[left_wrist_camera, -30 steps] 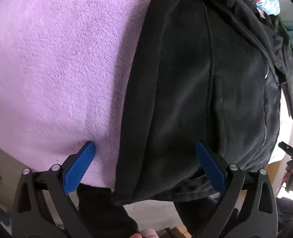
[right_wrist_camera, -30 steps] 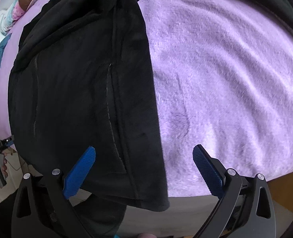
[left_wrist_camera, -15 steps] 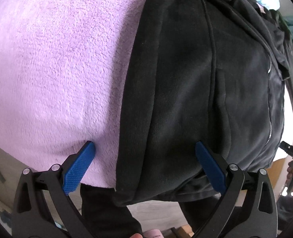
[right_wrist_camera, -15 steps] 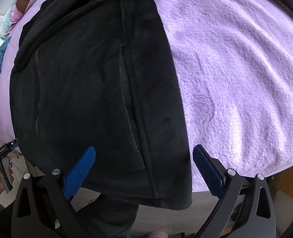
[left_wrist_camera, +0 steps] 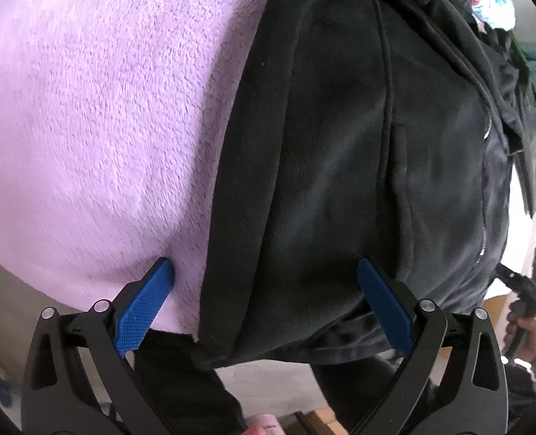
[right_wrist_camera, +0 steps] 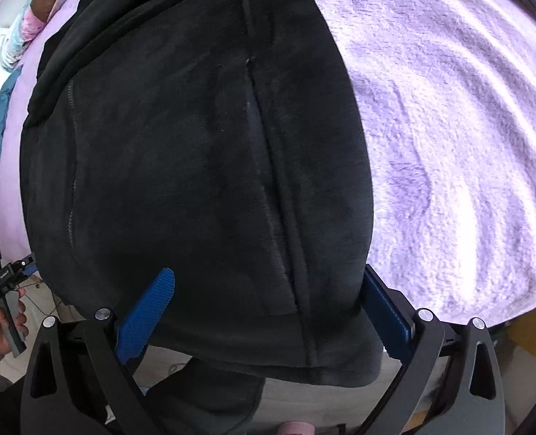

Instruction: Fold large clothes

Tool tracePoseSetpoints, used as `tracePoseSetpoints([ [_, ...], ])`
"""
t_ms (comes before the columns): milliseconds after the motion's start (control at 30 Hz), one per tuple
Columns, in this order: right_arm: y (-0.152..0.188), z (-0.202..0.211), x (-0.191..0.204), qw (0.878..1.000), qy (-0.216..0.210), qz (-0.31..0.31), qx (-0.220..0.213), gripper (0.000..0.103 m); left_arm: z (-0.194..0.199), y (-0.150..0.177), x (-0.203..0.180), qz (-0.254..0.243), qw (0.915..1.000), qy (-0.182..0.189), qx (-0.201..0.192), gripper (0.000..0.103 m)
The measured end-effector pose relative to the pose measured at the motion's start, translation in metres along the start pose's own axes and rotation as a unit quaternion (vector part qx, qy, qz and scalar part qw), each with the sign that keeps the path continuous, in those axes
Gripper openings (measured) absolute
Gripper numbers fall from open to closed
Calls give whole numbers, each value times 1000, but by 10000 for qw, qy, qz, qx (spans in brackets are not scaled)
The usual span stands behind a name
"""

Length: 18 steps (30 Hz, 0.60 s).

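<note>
Purple blanket (left_wrist_camera: 94,127); jacket hem (right_wrist_camera: 268,355) between right tool (right_wrist_camera: 268,311) tips.

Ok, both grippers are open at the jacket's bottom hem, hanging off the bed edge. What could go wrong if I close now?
1. The left gripper straddles the black jacket edge and the purple blanket, so it might pinch blanket too.
2. The hem looks layered, so the right gripper may catch only one layer.
3. The overhanging hem could slide off.
</note>
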State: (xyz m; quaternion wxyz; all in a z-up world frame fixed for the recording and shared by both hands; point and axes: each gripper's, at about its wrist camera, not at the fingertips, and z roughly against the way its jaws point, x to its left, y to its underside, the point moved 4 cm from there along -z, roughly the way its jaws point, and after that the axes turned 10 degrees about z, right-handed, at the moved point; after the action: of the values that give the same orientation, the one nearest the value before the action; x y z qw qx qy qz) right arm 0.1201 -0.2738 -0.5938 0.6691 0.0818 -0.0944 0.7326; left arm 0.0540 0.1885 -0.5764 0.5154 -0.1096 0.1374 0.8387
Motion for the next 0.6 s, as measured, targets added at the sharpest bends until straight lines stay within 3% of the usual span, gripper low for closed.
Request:
tracePoseSetpoints([
  [300,-3,1,13,9995,-310,30,-10,98,-17,28,1,-118,9981,239,564,97],
  [433,-5,11,-6,9991,-417,14,-40,96,-28,35,3,-111,9972,287,687,97],
  [500,-2,12,-13,9990,-439,21,-49,94,-29,35,2,-99,9971,327,676,97],
  [600,2,15,-25,9995,-292,100,-19,83,-30,34,2,-29,9967,422,696,96],
])
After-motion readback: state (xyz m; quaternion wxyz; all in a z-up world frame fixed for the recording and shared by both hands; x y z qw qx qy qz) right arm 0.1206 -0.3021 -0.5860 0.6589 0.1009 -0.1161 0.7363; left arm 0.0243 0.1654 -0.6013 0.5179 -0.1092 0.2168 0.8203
